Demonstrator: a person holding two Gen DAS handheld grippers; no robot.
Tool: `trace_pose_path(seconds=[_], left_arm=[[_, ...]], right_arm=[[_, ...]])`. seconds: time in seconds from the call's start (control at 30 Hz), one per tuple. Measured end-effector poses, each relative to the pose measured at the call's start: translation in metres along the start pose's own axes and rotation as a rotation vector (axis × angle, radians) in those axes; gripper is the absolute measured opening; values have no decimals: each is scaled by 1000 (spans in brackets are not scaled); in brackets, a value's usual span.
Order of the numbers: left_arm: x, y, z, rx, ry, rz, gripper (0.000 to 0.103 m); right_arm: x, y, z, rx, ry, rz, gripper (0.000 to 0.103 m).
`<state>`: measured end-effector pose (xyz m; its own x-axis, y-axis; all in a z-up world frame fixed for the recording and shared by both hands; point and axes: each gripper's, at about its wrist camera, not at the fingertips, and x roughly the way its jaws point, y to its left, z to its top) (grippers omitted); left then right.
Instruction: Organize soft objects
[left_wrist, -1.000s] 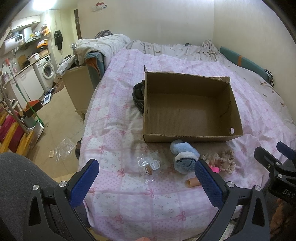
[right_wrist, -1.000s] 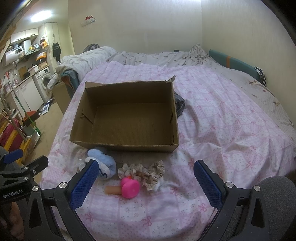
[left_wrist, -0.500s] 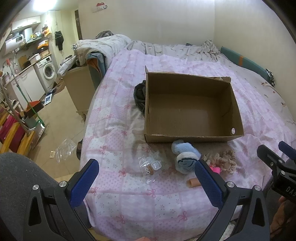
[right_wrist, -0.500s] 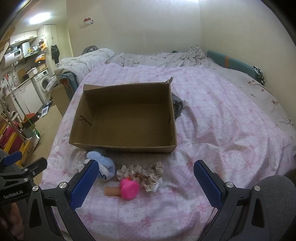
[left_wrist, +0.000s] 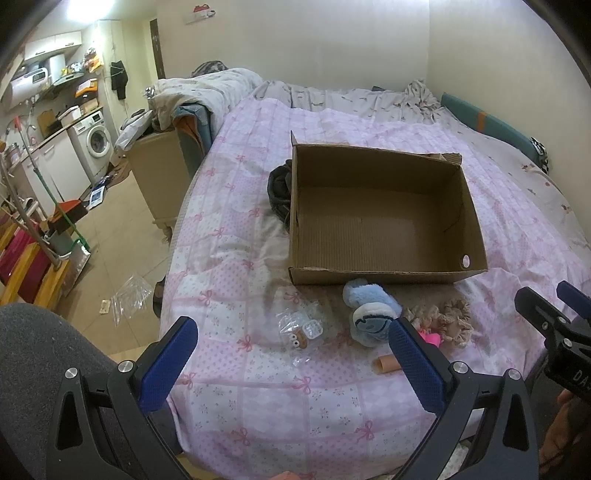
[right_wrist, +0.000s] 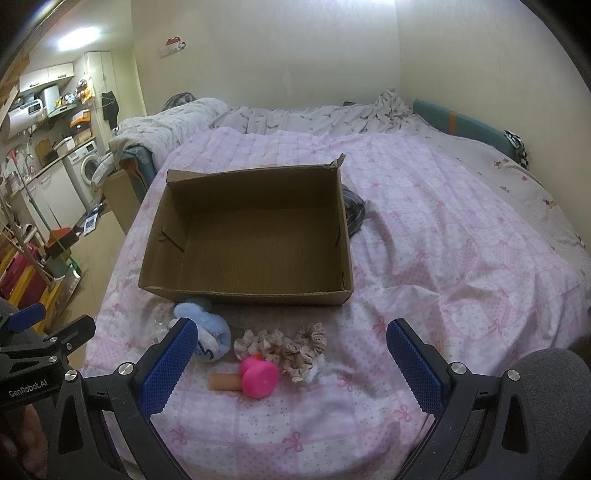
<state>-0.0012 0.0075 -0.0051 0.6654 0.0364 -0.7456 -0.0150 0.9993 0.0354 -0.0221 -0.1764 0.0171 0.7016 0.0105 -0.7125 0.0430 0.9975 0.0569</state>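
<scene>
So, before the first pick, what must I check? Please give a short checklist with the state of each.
1. Box empty and open: ok.
2. Left gripper open, holding nothing: ok.
3. Right gripper open, holding nothing: ok.
4. Blue plush, scrunchies and pink toy lie outside the box, on the quilt: ok.
5. Plastic bag holds something soft: cannot tell.

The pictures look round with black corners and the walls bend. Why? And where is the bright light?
Both views come through fisheye lenses, so edges curve and corners go dark. In the left wrist view the ceiling light glares at top left; in the right wrist view it glows there too. The cardboard box stays sharp, shadowed inside.
</scene>
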Motion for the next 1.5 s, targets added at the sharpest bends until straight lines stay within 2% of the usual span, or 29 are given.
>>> trace_pose_path(seconds=[0.83, 0.97, 1.13, 1.5], left_arm=[[0, 0, 0, 0, 1, 0, 103], [0, 2, 4, -14, 19, -10, 103], [2, 3, 13, -21, 45, 5, 103], [24, 13, 38, -55, 136, -6, 103]], right_arm=[[0, -1, 0, 2, -1, 2, 103], [-2, -1, 2, -3, -6, -3, 103], [-2, -2, 16, 13, 8, 32, 103], [5, -9, 43, 35, 32, 67, 103]])
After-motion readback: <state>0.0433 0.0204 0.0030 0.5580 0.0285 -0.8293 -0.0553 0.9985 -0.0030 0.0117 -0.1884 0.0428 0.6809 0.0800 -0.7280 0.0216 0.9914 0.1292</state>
